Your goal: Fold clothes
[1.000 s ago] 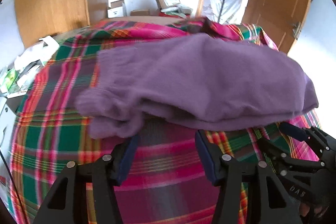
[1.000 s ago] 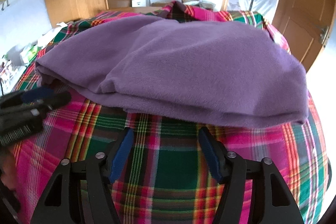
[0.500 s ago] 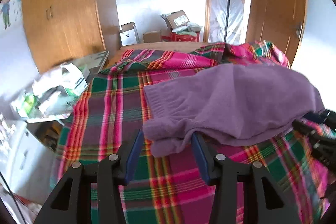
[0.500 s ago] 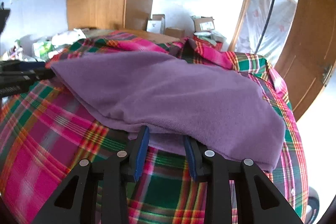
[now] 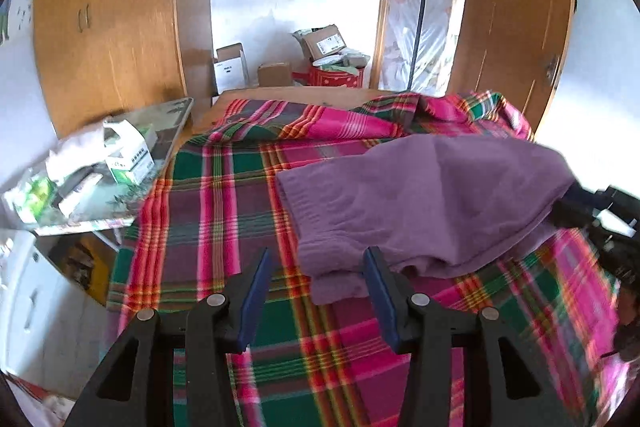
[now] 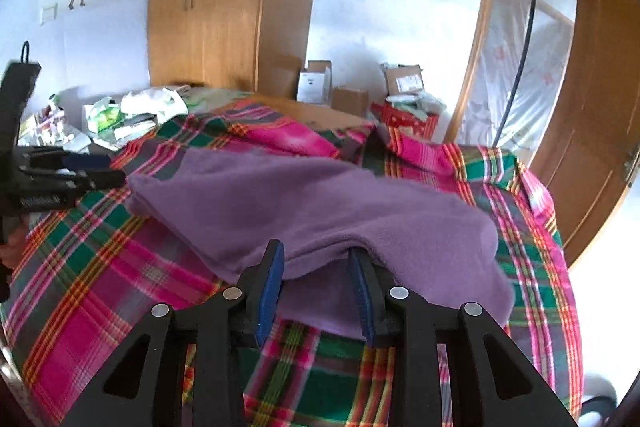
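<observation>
Plaid bed [image 5: 224, 211]: purple garment [image 6: 304, 211] lying left-right; right tool [image 6: 316, 291] straddling near hem, unclosed; left tool [image 5: 316, 287] agape at left end.

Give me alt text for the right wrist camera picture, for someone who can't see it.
The right gripper reaches into the near edge of a folded purple sweater, its blue-padded fingers partly closed with fabric between them. The sweater lies on a pink, green and red plaid blanket covering a bed. The left gripper hovers at the sweater's left end; wooden wardrobes and cardboard boxes stand behind.

bare blanket [image 5: 224, 211] left, sweater [image 5: 420, 203] right
</observation>
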